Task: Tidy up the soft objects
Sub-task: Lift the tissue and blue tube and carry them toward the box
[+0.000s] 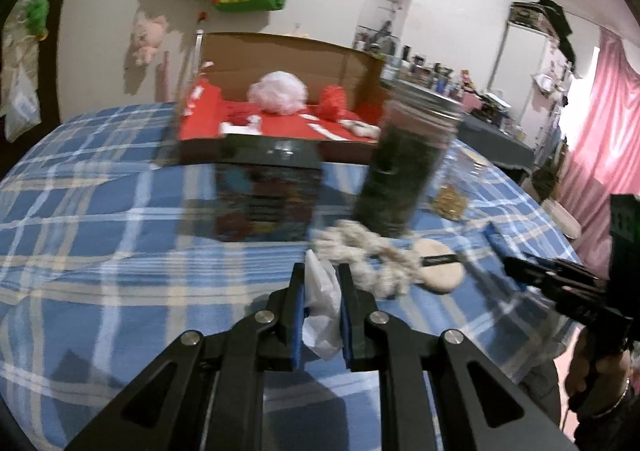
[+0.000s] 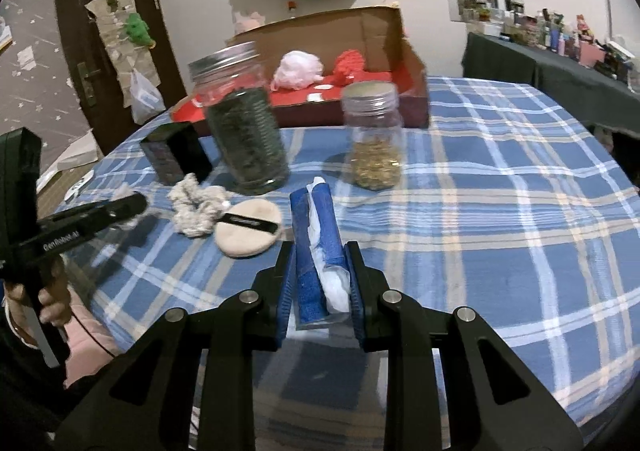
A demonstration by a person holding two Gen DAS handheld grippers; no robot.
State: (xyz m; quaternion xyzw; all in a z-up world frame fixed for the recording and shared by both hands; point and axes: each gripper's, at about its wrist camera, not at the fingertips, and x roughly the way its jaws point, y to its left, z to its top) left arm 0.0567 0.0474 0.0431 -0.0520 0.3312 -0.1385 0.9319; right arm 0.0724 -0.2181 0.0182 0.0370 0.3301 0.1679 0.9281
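With the left gripper point(image 1: 322, 271) pinching only a thin white tissue point(image 1: 320, 299) and the right gripper point(image 2: 320, 251) clamping the blue tissue pack point(image 2: 316, 251), the tissue could tear or slip free before reaching the far cardboard box point(image 1: 280, 51).

My left wrist camera looks along its fingers, low over the plaid table point(image 1: 100, 211), facing the cardboard box point(image 1: 280, 51) at 12 o'clock. My right camera faces likewise; both share the dark-filled jar point(image 2: 244, 131).

- Tall jar point(image 2: 244, 119) of dark green stuff, centre of the right wrist view.
- Shorter jar point(image 2: 374, 135) at its 3 o'clock.
- Black box point(image 2: 176, 153) at its 9 o'clock.
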